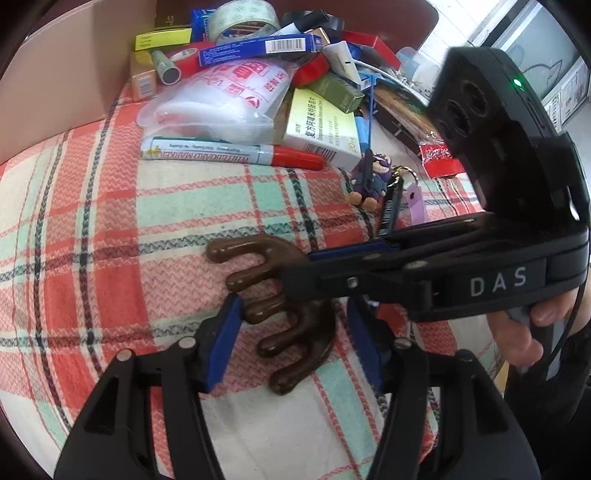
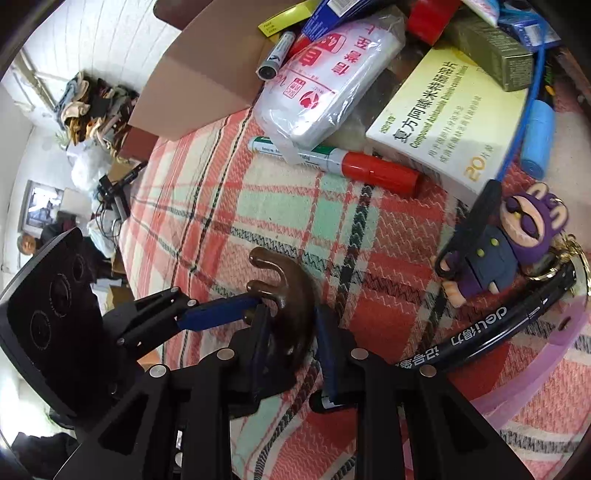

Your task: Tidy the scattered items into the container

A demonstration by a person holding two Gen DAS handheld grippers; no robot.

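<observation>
A brown five-pronged wooden massager (image 1: 280,314) lies on the plaid cloth (image 1: 110,258). My left gripper (image 1: 295,339) is open, its blue pads either side of the massager. My right gripper (image 2: 291,343) is closed on the massager's (image 2: 284,291) body; in the left wrist view it comes in from the right (image 1: 321,266). The left gripper's blue pad (image 2: 218,314) touches the massager's prongs in the right wrist view. A cardboard box (image 1: 55,85) stands at the back left.
A pile lies near the box: red-capped whiteboard marker (image 1: 236,153), white plastic bag (image 1: 225,99), medicine box (image 1: 321,129), tape rolls (image 1: 240,18). A purple figure keychain (image 2: 498,243) and black Deli pen (image 2: 498,332) lie to the right.
</observation>
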